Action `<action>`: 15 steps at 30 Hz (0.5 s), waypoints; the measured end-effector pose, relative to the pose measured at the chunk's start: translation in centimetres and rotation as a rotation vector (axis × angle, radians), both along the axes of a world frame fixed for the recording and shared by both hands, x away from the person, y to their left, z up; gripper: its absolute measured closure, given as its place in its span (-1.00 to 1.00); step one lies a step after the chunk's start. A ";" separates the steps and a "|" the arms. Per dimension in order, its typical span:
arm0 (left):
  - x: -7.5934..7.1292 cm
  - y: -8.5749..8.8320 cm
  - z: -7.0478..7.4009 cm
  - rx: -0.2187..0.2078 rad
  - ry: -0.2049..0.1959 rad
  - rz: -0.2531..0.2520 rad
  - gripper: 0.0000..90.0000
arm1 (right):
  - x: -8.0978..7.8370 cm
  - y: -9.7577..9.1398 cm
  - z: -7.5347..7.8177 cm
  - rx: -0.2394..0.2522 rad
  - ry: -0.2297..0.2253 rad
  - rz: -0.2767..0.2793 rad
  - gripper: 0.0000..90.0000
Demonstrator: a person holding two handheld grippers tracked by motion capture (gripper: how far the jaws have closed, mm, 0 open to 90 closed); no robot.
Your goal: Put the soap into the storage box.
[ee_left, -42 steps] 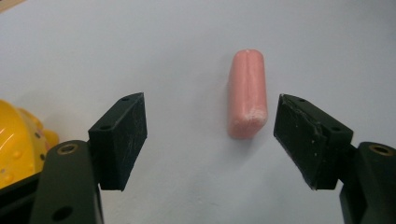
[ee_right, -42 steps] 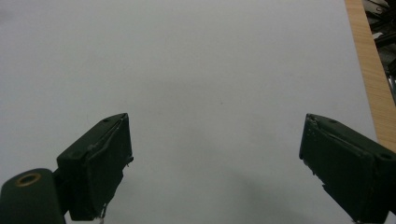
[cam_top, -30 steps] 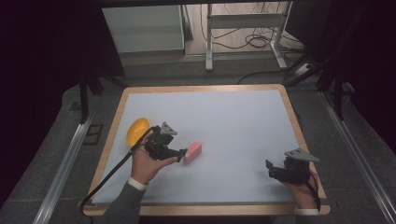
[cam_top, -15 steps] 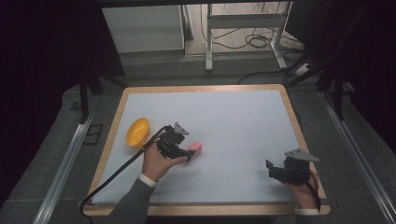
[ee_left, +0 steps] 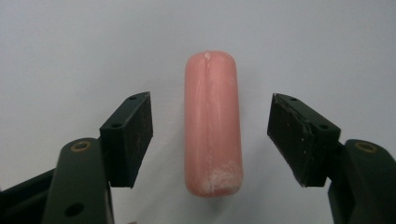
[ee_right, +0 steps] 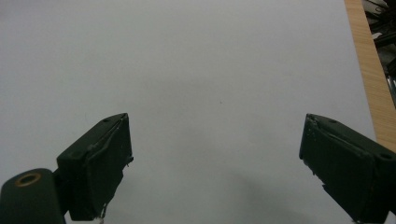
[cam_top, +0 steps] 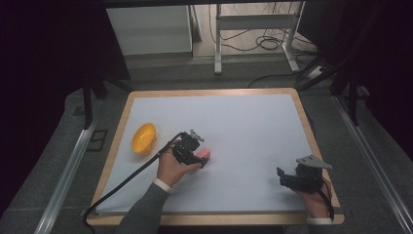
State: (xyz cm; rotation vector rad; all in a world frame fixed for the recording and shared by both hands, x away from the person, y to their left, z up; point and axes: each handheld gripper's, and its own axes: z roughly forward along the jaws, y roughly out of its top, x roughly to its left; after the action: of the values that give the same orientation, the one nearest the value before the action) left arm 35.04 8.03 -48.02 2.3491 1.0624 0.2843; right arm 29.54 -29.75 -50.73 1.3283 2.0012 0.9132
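Item: my left claw (ee_left: 210,140), jaws spread wide, one on each side of the pink sausage (ee_left: 212,123), neither touching it. Sausage: lying flat on the white table (cam_top: 243,126), lengthwise between the jaws, not yet gripped or lifted. Item: my right claw (ee_right: 215,163), jaws also apart, holding nothing, idle near the table's right front corner. Item: yellow bowl (cam_top: 143,138), tipped, left of the sausage, apart from it. Status: approach done; closing, lifting and placing remain, probably toward the bowl.

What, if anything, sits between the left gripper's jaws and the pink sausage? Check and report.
Nothing visible. The left gripper is open, one jaw on each side of the sausage, with bare white table in both gaps.
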 end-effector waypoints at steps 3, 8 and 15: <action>0.2 -0.1 -0.4 0.003 0.008 0.002 -0.21 | 0.0 0.1 -0.1 -0.002 0.001 0.004 -0.80; 0.4 -0.4 -0.9 0.000 0.020 0.000 -0.08 | 0.0 0.1 -0.1 -0.004 0.002 0.004 -0.80; 0.6 -0.8 -1.8 0.008 0.043 -0.007 0.16 | 0.0 0.1 -0.1 -0.005 0.006 0.001 -0.80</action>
State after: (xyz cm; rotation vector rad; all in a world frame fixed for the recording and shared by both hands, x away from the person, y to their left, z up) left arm 35.67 7.21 -49.81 2.3751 1.0754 0.2370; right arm 29.57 -29.67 -50.87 1.3286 2.0074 0.9055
